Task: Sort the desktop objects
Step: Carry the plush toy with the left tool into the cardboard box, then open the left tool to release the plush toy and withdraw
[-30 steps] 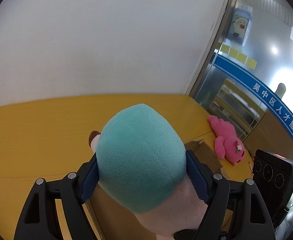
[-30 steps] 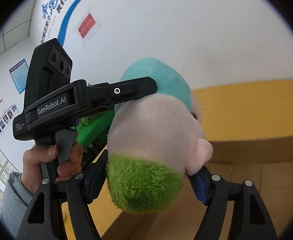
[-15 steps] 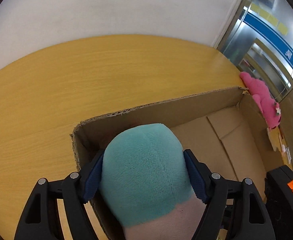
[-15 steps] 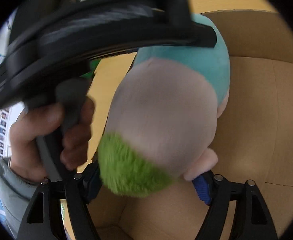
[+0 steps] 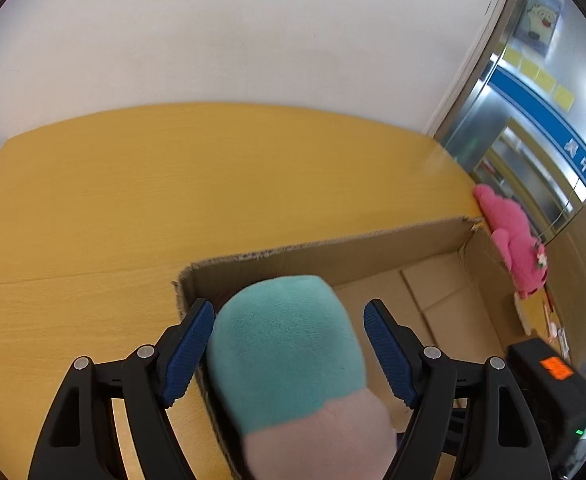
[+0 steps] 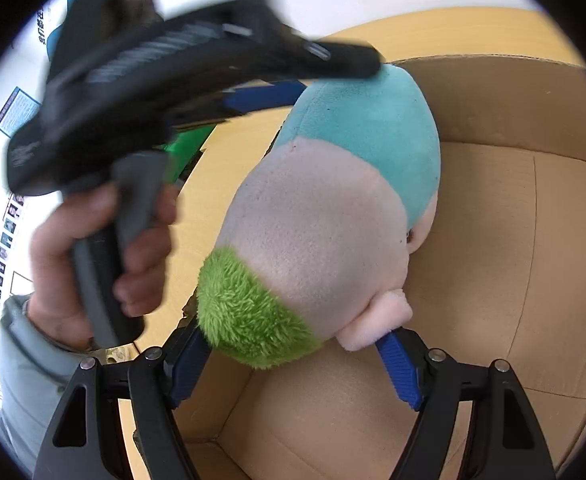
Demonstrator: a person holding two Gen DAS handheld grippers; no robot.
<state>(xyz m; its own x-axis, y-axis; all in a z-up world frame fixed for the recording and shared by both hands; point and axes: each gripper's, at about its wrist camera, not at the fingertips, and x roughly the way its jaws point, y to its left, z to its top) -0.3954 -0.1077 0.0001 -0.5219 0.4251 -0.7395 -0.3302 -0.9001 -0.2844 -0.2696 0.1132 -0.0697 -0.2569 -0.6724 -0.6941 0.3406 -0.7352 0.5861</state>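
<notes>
White wall behind a yellow bench (image 5: pixel 93 208); the plush (image 5: pixel 289 344) hangs over the box (image 5: pixel 333 248) at six o'clock. Left claw (image 5: pixel 289 344) stands apart from its teal end, pads clear. Right claw (image 6: pixel 293 356) pinches the green end. Step: placing; next, I judge, lower and let go

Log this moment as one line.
phase: placing | plush toy: in cardboard box | left gripper: astride teal end, gap at one pad | right gripper: gripping green end
</notes>
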